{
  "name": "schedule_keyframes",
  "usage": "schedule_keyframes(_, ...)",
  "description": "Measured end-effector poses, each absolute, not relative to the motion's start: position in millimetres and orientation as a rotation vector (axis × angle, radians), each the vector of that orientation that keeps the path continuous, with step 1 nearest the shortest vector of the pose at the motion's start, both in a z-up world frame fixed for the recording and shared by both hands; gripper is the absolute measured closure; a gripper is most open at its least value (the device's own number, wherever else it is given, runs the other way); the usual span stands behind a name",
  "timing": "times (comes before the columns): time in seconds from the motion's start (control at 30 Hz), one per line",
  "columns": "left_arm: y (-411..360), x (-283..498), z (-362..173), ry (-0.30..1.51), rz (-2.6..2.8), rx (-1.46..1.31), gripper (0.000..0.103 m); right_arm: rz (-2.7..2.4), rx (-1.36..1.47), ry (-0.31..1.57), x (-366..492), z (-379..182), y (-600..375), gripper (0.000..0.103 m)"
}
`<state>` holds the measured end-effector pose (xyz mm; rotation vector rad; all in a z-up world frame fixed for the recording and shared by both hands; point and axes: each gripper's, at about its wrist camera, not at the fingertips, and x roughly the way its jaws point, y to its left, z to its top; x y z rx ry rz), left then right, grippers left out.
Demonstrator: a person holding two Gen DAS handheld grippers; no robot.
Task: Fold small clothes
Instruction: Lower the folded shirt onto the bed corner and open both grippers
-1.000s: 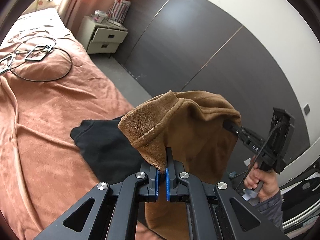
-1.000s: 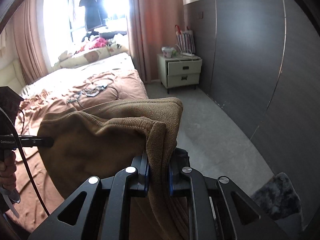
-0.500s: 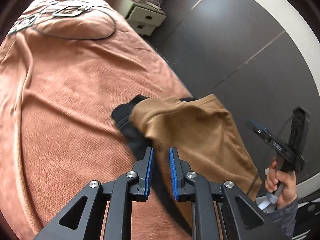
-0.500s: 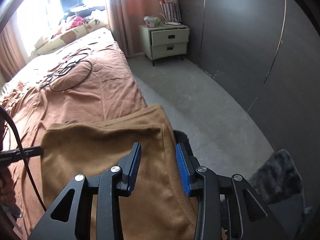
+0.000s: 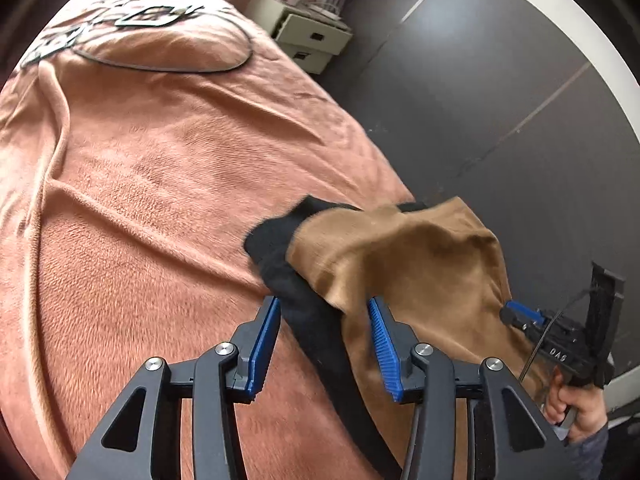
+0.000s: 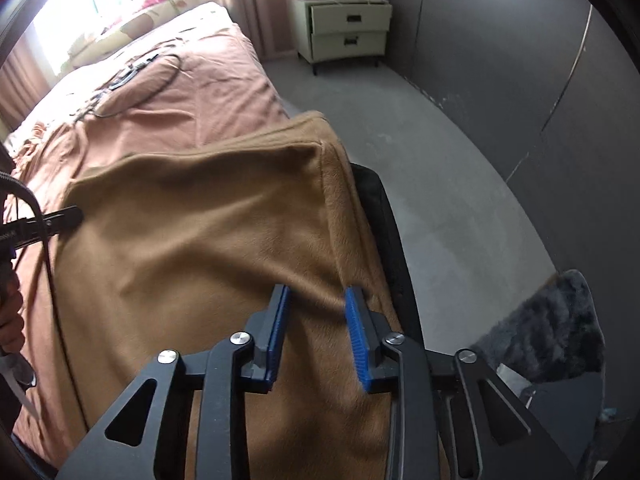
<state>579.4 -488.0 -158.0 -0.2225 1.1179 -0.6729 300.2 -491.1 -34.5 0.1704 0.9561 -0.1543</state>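
A brown fleece garment lies spread over a black garment at the bed's right edge. My left gripper hovers low over their near-left corner. Its jaws are opening, and the black edge and the brown corner lie between the blue pads without being pressed. In the right wrist view the brown garment fills the middle. My right gripper stands over its right edge with jaws closing, cloth between them but not pinched. Each gripper shows in the other's view: right gripper, left gripper.
The bed's pink-brown blanket stretches away left, with a looped black cable on it further up. A pale nightstand stands by the dark panelled wall. Grey floor and a dark furry rug lie to the right.
Both grippers came down with the brown garment, laid it on the black one and let go. Their jaws, shut on the cloth a second ago, now stand apart.
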Motion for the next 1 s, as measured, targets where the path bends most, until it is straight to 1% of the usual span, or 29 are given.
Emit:
schedule_keyframes(0.07, -482.1, 589.2, -164.3, 1.138, -0.666, -0.268, 0.050, -0.189, 0.152, 0.959, 308.7, -33.5, -498.1, 0.078)
schedule_keyframes(0.13, -476.2, 593.9, -168.8, 1.142, -0.653, -0.311, 0.041, -0.218, 0.161, 0.962, 314.9, -30.8, -504.7, 0.078)
schedule_keyframes(0.17, -473.8, 593.5, -170.7, 1.144, -0.648, -0.326, 0.041, -0.230, 0.163, 0.959, 315.5, -27.9, -506.3, 0.078)
schedule_keyframes(0.3, -470.5, 585.3, -167.9, 1.156, -0.638, -0.317, 0.040, -0.238, 0.152, 0.950, 310.0, -15.8, -508.3, 0.077)
schedule_keyframes(0.47, -467.2, 566.1, -162.7, 1.165, -0.645, -0.297, 0.040, -0.210, 0.154, 0.883, 270.9, 1.0, -507.9, 0.077)
schedule_keyframes(0.6, -470.0, 549.1, -159.7, 1.166, -0.654, -0.288, 0.040, -0.126, 0.153, 0.816, 234.9, 0.7, -487.3, 0.077)
schedule_keyframes(0.73, -477.9, 531.9, -155.2, 1.160, -0.669, -0.276, 0.039, -0.075, 0.134, 0.809, 211.2, -12.9, -480.8, 0.077)
schedule_keyframes(0.97, -506.1, 505.7, -161.7, 1.187, -0.729, -0.235, 0.039, -0.144, 0.198, 0.852, 193.9, -41.4, -519.8, 0.077)
schedule_keyframes(1.0, -509.3, 502.8, -163.3, 1.190, -0.731, -0.224, 0.039, -0.147, 0.220, 0.841, 192.1, -42.5, -526.0, 0.080)
